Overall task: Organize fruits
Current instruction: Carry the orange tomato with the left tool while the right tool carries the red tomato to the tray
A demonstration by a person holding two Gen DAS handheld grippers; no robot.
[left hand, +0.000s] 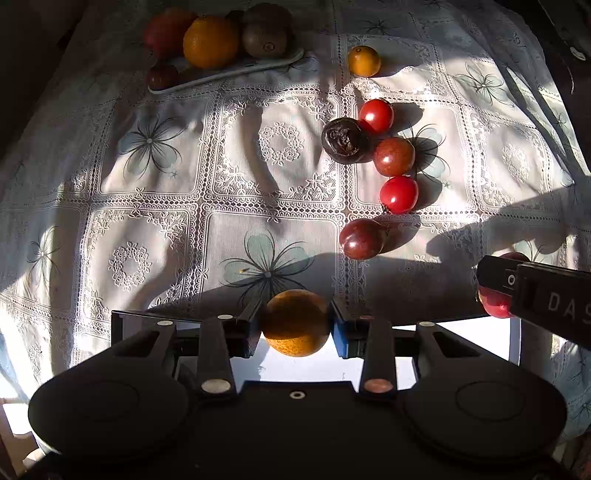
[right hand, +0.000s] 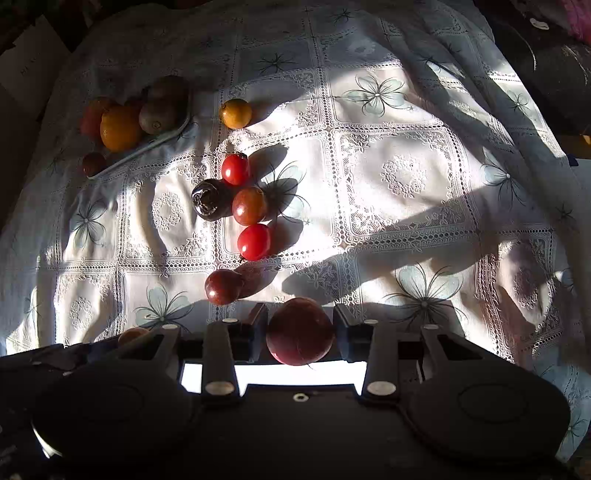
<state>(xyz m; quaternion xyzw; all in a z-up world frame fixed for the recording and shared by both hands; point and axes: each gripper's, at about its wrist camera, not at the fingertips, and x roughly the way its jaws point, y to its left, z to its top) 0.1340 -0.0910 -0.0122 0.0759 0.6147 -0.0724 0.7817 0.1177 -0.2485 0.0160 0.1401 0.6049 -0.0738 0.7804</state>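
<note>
the left gripper (left hand: 295, 325) points steeply down at a lace tablecloth (left hand: 166, 221) printed with grey flowers, and its jaws are clamped on a small orange-yellow round fruit (left hand: 296, 323), one pad pressing each side. far ahead of it and to the left sits a pale tray (left hand: 229, 72) carrying a large orange (left hand: 210, 41), a red fruit (left hand: 164, 31) behind that, two kiwis (left hand: 265, 38) and a dark plum-like fruit (left hand: 162, 76) at the near corner. ahead and slightly right, well apart from the tray, a small orange citrus (left hand: 364, 61) lies alone on the cloth. nearer, a loose chain of fruit curves back toward the gripper's right side: a red cherry tomato (left hand: 376, 116), a dark wrinkled fruit (left hand: 345, 140) touching it, a brownish tomato (left hand: 393, 156), another red tomato (left hand: 399, 194), and a dark red plum (left hand: 362, 239) closest.

the right gripper (right hand: 300, 332) also points down and is closed on a dark red round fruit (right hand: 300, 331) - held between both pads. in the left wrist view this gripper shows at the far right edge with the red fruit peeking from behind its black body. from the right gripper, the same chain of tomatoes runs ahead and to the left, the plum just beside its left finger, and the tray lies far ahead at the left. hard sunlight and long shadows - including the grippers' own - cross the cloth.
</note>
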